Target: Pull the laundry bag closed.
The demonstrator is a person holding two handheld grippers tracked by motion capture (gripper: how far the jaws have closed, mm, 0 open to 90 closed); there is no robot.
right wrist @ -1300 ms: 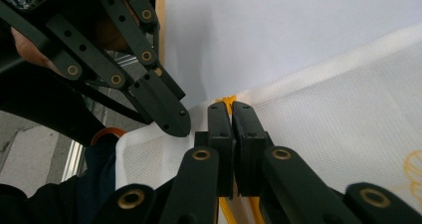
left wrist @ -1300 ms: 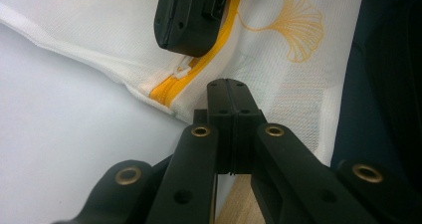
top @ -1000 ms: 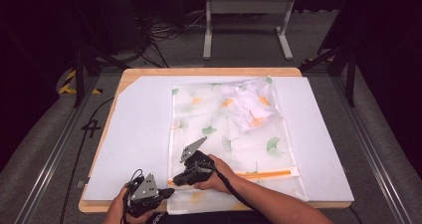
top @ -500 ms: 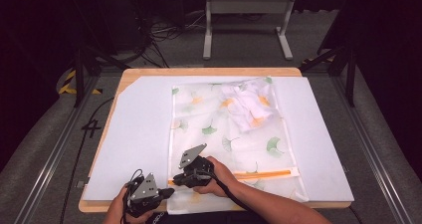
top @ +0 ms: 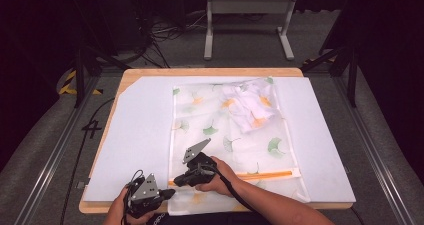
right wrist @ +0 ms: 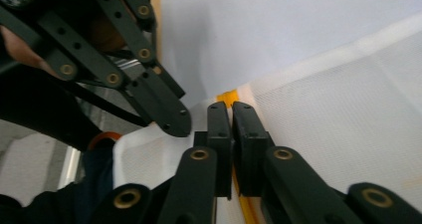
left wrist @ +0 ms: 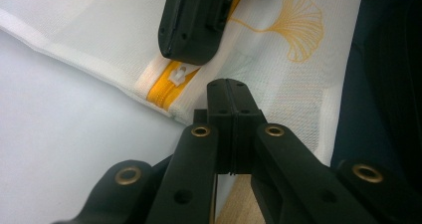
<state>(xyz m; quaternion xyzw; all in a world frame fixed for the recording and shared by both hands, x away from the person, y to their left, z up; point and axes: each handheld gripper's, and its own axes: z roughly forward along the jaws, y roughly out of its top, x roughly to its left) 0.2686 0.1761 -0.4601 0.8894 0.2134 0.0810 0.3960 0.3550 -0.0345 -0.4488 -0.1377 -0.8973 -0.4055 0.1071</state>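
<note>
Two tools work the near edge of a mesh bag (top: 225, 135) lying flat on a white sheet (top: 140, 135) over the wooden bench (top: 210, 72). Left tool (left wrist: 232, 92): jaws pressed together on the bag's woven hem beside the orange zipper (left wrist: 161, 87); whether cloth is caught between them is hard to make out. Right tool (right wrist: 232, 115): jaws nearly closed over the zipper end, grip on the small white pull (left wrist: 179, 75) hidden. Bag is translucent, printed with green and yellow fan-shaped leaves; crumpled white cloth (top: 250, 107) sits inside its far corner. Forearms cut off at frame bottom.
</note>
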